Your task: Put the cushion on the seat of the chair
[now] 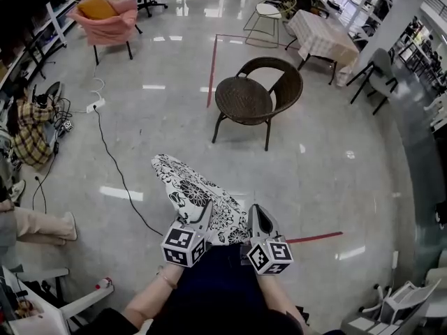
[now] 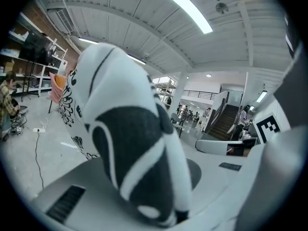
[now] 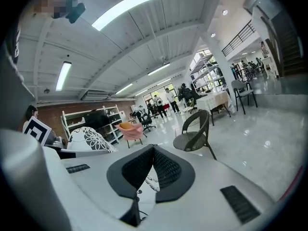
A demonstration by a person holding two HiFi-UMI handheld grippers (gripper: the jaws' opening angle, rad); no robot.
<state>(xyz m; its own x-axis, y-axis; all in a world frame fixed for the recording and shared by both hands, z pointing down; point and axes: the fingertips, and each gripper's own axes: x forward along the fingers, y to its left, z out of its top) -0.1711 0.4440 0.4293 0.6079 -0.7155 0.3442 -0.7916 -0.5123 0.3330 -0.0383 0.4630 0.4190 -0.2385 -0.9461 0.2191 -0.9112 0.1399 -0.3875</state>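
Gripping floral cushion (image 1: 187,182), left claw (image 1: 207,211) and right claw (image 1: 255,213) both clamped on it, chair (image 1: 246,100) beyond

Glossy pale grey floor (image 1: 328,180) throughout, marked with red tape lines (image 1: 211,68). At far left, a pink armchair (image 1: 108,21) with an orange pillow (image 1: 96,7), beside open shelving (image 1: 49,16). Across the room, a white wire chair (image 1: 269,16) next to a cloth-covered table (image 1: 323,37). Grey chairs (image 1: 377,75) at right. Black cable (image 1: 115,166) and power strip (image 1: 95,105) on the floor at left. Overhead, a white ribbed ceiling (image 3: 159,37) with long strip lights (image 3: 126,4). Further off, a brick wall (image 3: 53,115) and a staircase (image 2: 226,121).
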